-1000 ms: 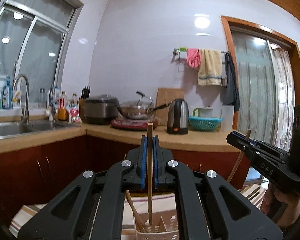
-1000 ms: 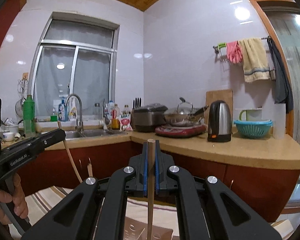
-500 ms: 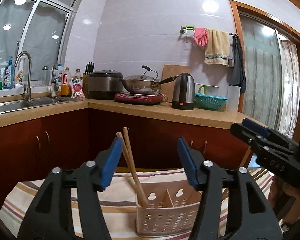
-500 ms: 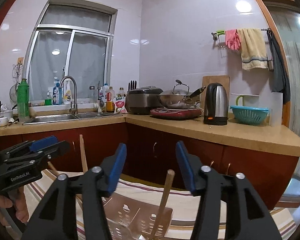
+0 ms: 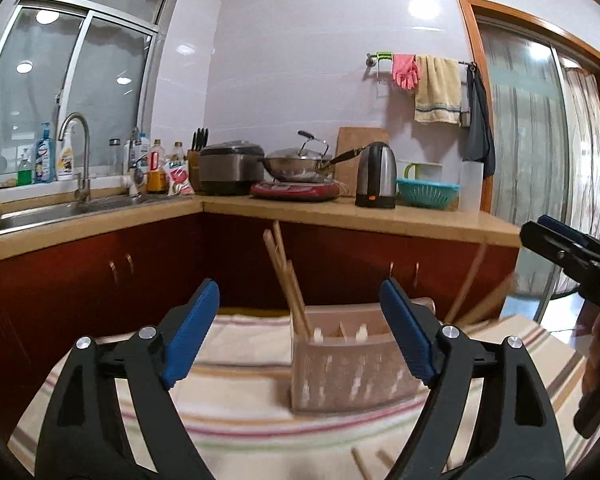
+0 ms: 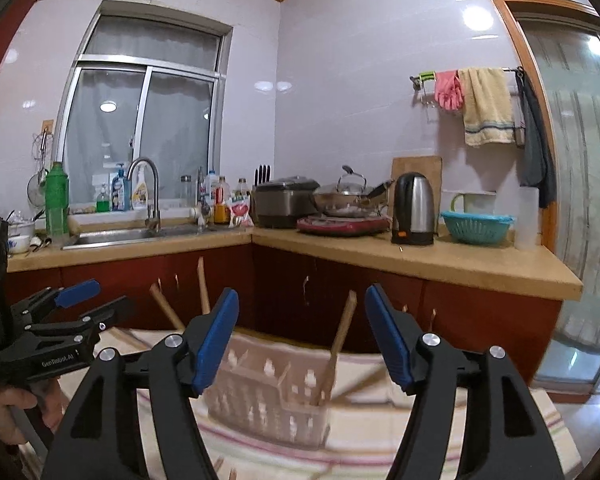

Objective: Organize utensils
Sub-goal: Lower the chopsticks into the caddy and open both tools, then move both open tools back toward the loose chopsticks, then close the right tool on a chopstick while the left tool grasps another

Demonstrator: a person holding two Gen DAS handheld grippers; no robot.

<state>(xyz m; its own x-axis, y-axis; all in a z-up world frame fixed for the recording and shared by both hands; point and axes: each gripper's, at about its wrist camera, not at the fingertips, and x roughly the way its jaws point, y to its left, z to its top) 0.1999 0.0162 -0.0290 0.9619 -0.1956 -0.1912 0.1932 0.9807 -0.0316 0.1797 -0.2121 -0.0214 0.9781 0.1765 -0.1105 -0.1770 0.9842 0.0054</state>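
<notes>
A pale plastic utensil holder (image 5: 350, 364) (image 6: 266, 390) stands on a striped cloth. Wooden chopsticks (image 5: 286, 284) lean in its left compartment, and another chopstick (image 6: 338, 344) leans in its right end. My left gripper (image 5: 300, 324) hangs in front of the holder with its jaws opening and nothing between them. My right gripper (image 6: 302, 332) is also opening, with the leaning chopstick seen in the gap but clear of the pads. Each gripper shows at the edge of the other's view. Loose chopstick ends (image 5: 364, 462) lie on the cloth near me.
The striped cloth (image 5: 236, 404) covers the table. Behind it runs a red-fronted L-shaped kitchen counter (image 5: 380, 216) with a sink (image 5: 72, 204), rice cooker, wok, kettle (image 5: 376, 176) and teal basket. A glass door (image 5: 540, 160) stands at the right.
Both grippers let go of their chopsticks, which now lean in the holder. Both jaws went from shut to wide apart and both grippers drew back and sank, so the holder shows farther off.
</notes>
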